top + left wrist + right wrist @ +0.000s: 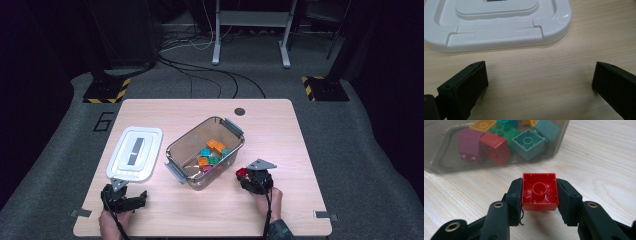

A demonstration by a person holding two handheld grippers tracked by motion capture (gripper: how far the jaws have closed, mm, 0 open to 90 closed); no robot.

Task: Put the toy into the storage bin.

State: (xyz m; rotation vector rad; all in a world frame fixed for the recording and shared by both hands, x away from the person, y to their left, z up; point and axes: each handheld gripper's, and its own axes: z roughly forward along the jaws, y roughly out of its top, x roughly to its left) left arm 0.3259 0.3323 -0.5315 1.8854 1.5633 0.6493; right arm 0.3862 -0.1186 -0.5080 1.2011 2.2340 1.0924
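A red brick (539, 188) sits hollow side toward the camera between the pads of my right gripper (539, 195), which is shut on it just above the table. From above, the right gripper (243, 175) and its red brick (242, 172) are at the right of the clear plastic box (192, 132). The box (446, 163) holds several coloured bricks (212, 152), among them a red one (495, 147) and a teal one (529, 143). My left gripper (539, 77) stands open and holds nothing, just short of the white lid (496, 22). It is at the front left (125, 194).
The white lid (135, 152) lies flat left of the box. The wooden table (200, 210) has bare room along its front and back. A round hole (240, 111) is near the far edge. Cables and stands are on the floor beyond.
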